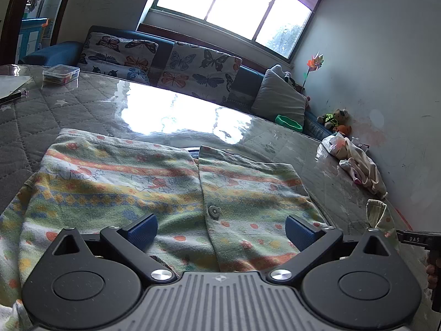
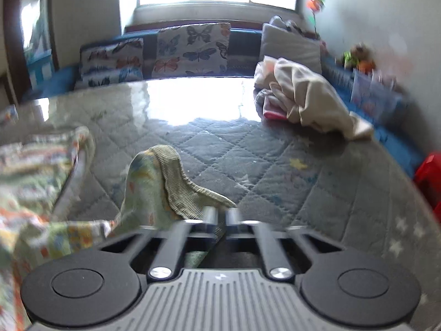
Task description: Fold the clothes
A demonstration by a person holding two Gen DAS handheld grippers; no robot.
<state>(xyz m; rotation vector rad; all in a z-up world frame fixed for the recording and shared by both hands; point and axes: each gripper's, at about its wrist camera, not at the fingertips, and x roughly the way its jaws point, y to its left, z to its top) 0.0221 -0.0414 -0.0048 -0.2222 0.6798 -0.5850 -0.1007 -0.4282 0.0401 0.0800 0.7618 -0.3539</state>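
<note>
A green patterned button-up top (image 1: 171, 182) with orange and yellow bands lies spread flat on the quilted grey table. My left gripper (image 1: 220, 231) hovers open and empty just above its lower front, blue pads either side of the button placket. My right gripper (image 2: 220, 215) is shut on the top's sleeve (image 2: 154, 182), pinching its ribbed cuff and holding it lifted off the table. The rest of the top (image 2: 30, 171) lies to its left, blurred. The lifted cuff and the right gripper's body show at the right edge of the left wrist view (image 1: 376, 212).
A heap of cream and pink clothes (image 2: 303, 96) lies at the table's far right, also in the left wrist view (image 1: 361, 171). A clear plastic box (image 1: 61, 74) sits at the far left. A sofa with butterfly cushions (image 1: 198, 69) runs behind the table. A red stool (image 2: 430, 176) stands right.
</note>
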